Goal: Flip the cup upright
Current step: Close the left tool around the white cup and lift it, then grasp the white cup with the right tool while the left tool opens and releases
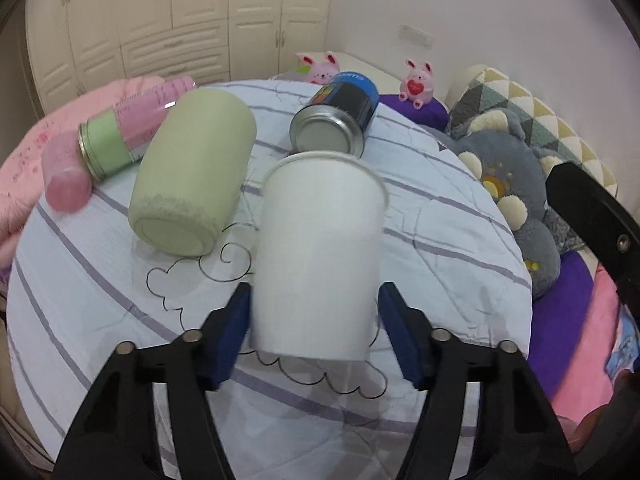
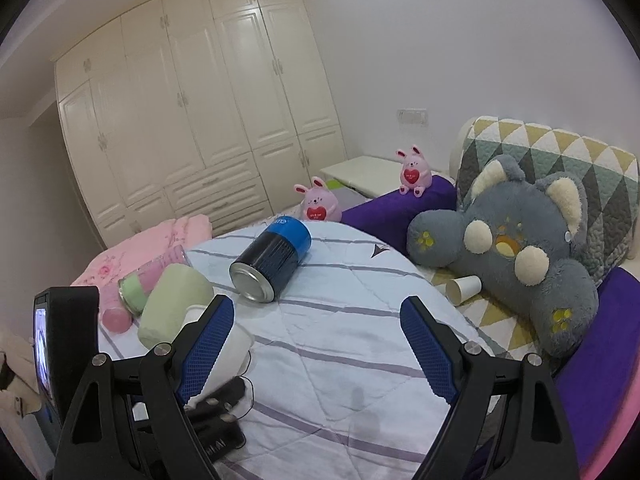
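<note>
1. You are holding the white paper cup [image 1: 320, 256] between the blue pads [image 1: 230, 340] of your left gripper [image 1: 316, 336]; the pads are pressing its lower sides, near the closed base.
2. The cup is sitting just above the striped quilt [image 1: 440, 240], rim away from you and tilted slightly, so the flip looks nearly done but not finished.
3. You are keeping your right gripper [image 2: 316, 348] spread wide with nothing between its pads, hovering over the quilt off to the side.
4. What is left, by my reading: you are needing to level the cup, set its base on the quilt, and let go.
5. You are working close to a green jar [image 1: 192, 176] and a blue can [image 1: 340, 116] lying on their sides, so the setting-down spot is looking tight.
6. A second paper cup [image 2: 464, 289] is lying on its side by the gray plush toy [image 2: 520, 248].
</note>
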Demonstrator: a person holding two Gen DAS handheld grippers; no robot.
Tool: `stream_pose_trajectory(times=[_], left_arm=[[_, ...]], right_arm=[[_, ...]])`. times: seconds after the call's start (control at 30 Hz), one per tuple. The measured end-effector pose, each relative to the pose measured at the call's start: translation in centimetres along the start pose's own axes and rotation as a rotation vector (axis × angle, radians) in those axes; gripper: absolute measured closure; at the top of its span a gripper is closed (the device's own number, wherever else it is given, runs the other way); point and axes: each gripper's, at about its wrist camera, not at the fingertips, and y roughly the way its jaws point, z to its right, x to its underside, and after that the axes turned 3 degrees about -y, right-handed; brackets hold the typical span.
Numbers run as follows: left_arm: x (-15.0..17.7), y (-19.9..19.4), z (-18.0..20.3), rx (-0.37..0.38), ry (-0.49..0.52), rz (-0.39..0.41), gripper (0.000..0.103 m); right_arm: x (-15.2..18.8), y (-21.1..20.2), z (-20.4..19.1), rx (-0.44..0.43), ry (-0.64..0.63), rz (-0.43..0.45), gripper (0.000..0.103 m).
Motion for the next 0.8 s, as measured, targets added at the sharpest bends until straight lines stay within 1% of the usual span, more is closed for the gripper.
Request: stream_pose_trajectory(times=[0.13, 0.4, 0.5, 0.73, 0.77, 0.8], left_arm=[[0.2, -0.5, -0.8, 0.030, -0.013, -0.015, 0.042], [2.0, -2.7, -2.6, 0.012, 0.036, -0.033, 0.042], [2.6, -3.7, -3.7, 0.001, 0.042, -0.031, 0.042], [3.7, -4.6, -5.8, -0.010, 0.036, -0.042, 0.041], [3.7, -4.7, -5.8, -0.008, 0.036, -0.045, 0.038], [3.7, -4.8, -6.0, -0.006, 0.033, -0.048, 0.024]], right_arm=[[0.3, 1.0, -0.4, -0.033, 0.003, -0.050, 0.016], [1.0, 1.4, -2.3, -0.158, 0.031, -0.137, 0.016], [1.2, 1.5, -3.4, -0.193, 0.025, -0.165, 0.016], [2.3, 1.9, -6.3, -0.277, 0.004, -0.253, 0.016], [2.4, 1.9, -6.6, -0.291, 0.003, -0.265, 0.016], [2.4, 1.9, -6.8, -0.298, 0.003, -0.272, 0.016]])
